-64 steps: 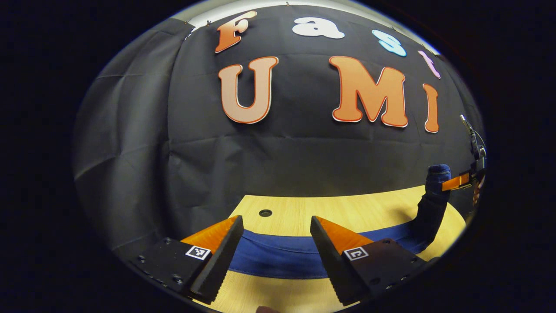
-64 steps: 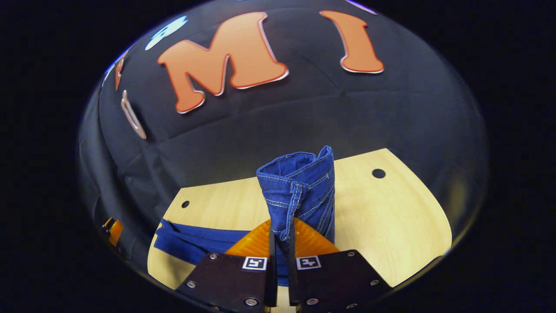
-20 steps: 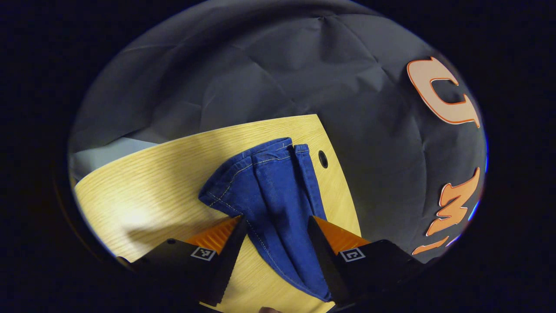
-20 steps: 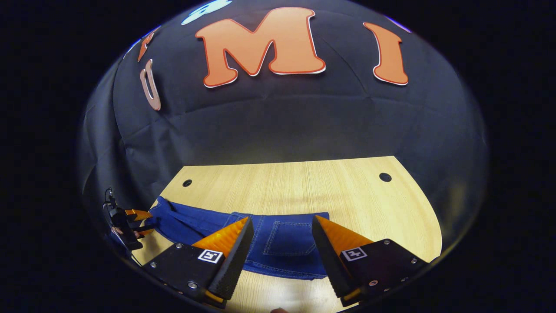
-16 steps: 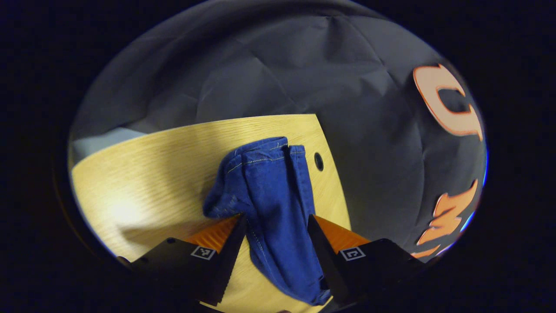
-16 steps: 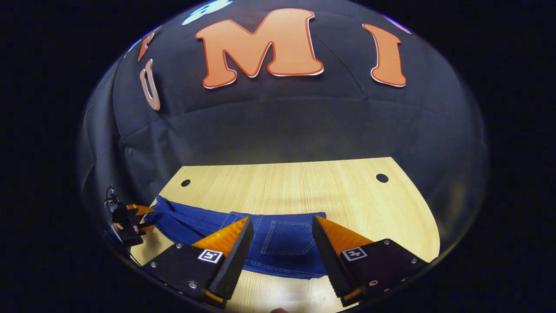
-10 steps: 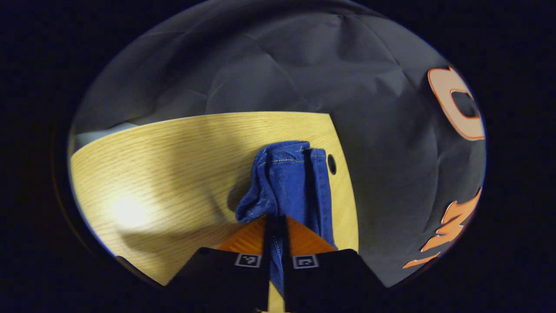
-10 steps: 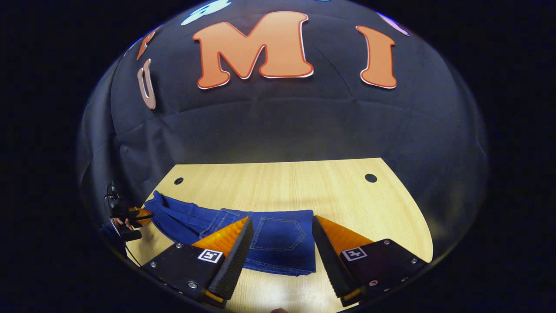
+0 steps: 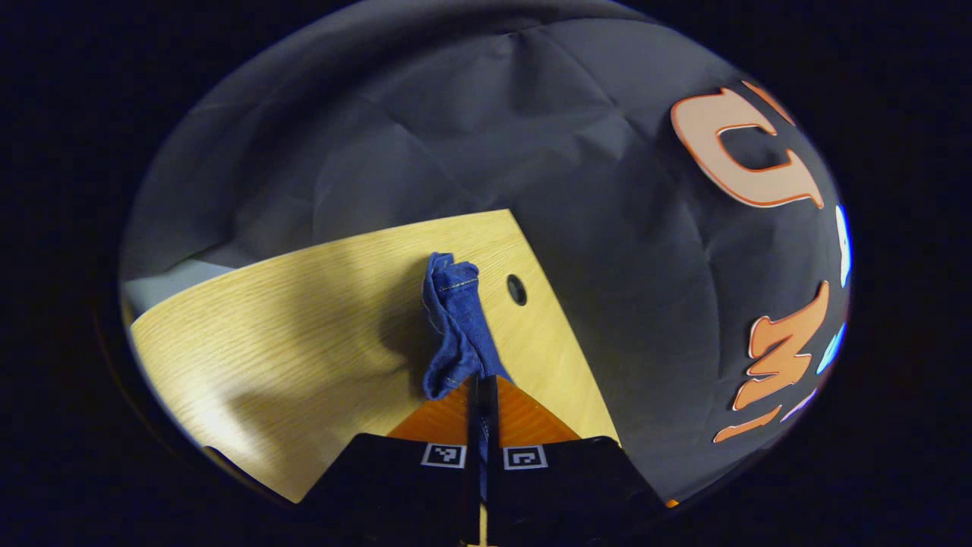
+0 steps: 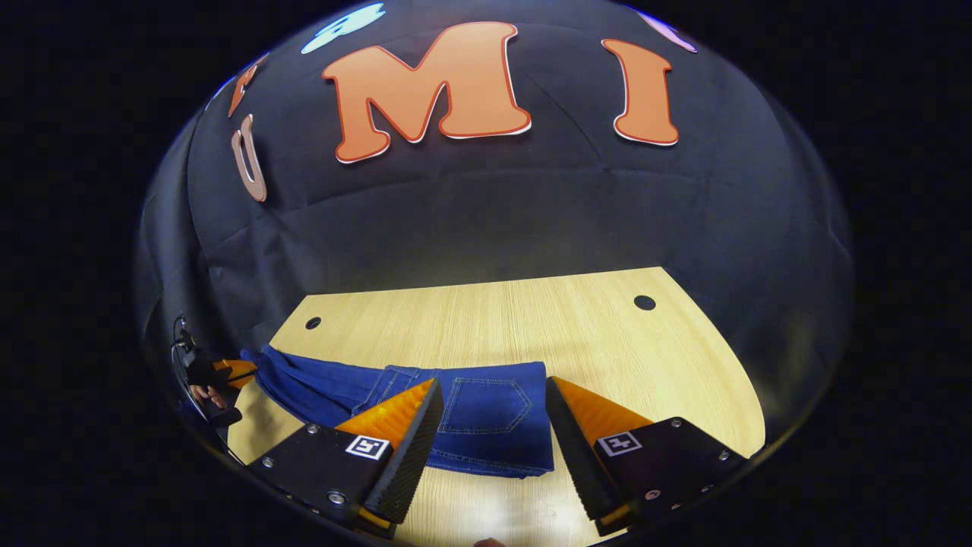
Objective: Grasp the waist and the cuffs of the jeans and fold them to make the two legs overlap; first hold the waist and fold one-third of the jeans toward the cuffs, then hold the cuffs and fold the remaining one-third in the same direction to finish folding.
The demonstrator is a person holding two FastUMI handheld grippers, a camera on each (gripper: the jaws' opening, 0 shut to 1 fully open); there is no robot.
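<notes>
In the left gripper view, the left claw (image 9: 481, 395) is clenched on the cuff end of the blue denim jeans (image 9: 453, 323): both fingers press flat against the cloth, which runs down into the narrow slot between them. Beyond the fingertips the gripped denim bunches into a narrow, upright bundle with pale stitching along its hem, lifted above the light wooden desk (image 9: 304, 327) and throwing a dark shadow on the wood to its left. Just to the right of the bundle is a small round hole in the desktop (image 9: 516, 289), near the desk's far edge. Past that edge hangs the creased black cloth wall of the booth (image 9: 425, 137).

In the right gripper view, the right claw (image 10: 492, 425) is released, its two fingers spread wide and low over the near part of the desk, gripping nothing. Between and beyond them lies the waist end of the jeans, folded flat on the wood with a stitched back pocket (image 10: 486, 405) facing up. From there the legs stretch away to the left as a long blue band, which rises at its far end to the left claw (image 10: 241, 372). The hand holding that claw (image 10: 203, 393) shows at the left edge. The desk stretches on behind the jeans, with one round hole at its far left (image 10: 313, 323) and another at its far right (image 10: 644, 302), and the black cloth wall stands behind it.
</notes>
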